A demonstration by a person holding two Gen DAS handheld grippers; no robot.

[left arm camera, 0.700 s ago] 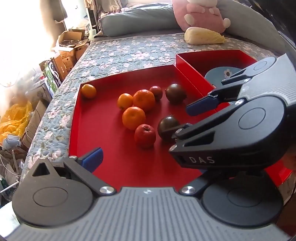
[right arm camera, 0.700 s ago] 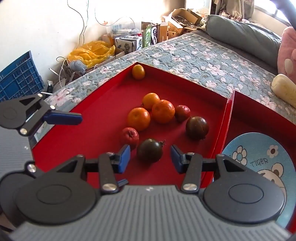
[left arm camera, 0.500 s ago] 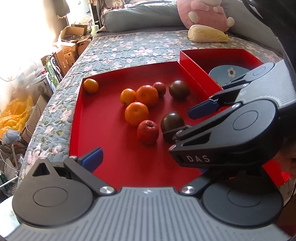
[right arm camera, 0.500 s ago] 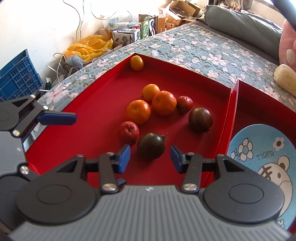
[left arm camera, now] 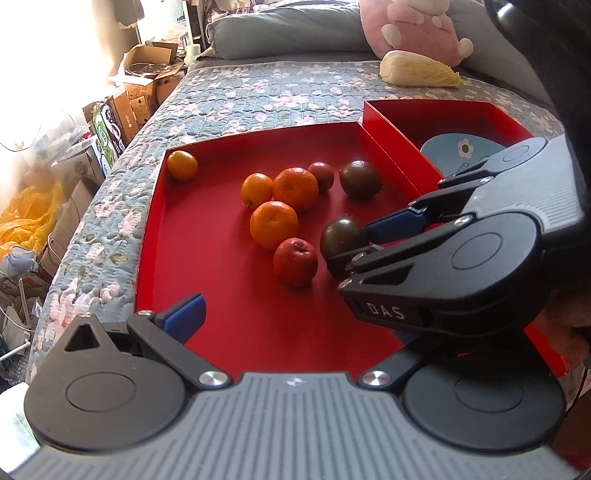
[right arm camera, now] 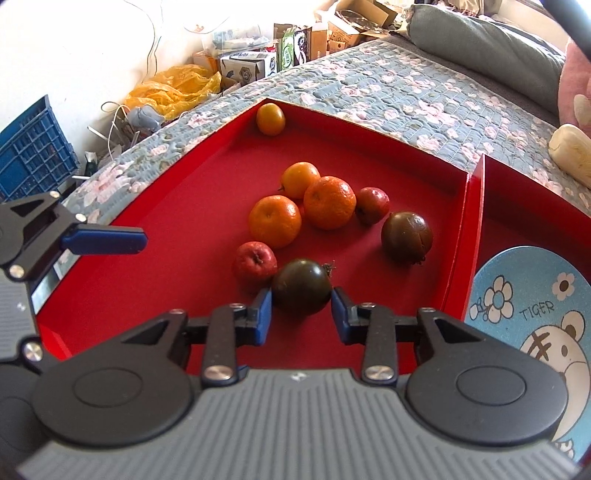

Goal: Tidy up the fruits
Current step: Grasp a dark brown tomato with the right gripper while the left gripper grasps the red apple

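A large red tray (right arm camera: 166,258) on the bed holds three oranges (right arm camera: 275,220) in a cluster, a small orange (right arm camera: 270,119) in the far corner, two red apples (right arm camera: 255,260) and two dark tomatoes. My right gripper (right arm camera: 301,314) has its blue pads against both sides of the near dark tomato (right arm camera: 301,288), which still rests on the tray floor. The other dark tomato (right arm camera: 406,236) lies near the tray's right wall. My left gripper (left arm camera: 295,317) hangs wide open over the tray's near part, holding nothing. Its right finger is hidden behind the right gripper (left arm camera: 364,245).
A second red tray (left arm camera: 491,114) to the right holds a blue cartoon plate (right arm camera: 532,295). A cabbage (left arm camera: 417,70), a pink plush (left arm camera: 410,29) and a grey pillow (left arm camera: 288,29) lie farther back. Boxes, a yellow bag and a blue crate (right arm camera: 33,147) stand off the bed's edge.
The right gripper moved forward to the near dark tomato and its jaws narrowed onto it. The left gripper stayed wide open and barely shifted.
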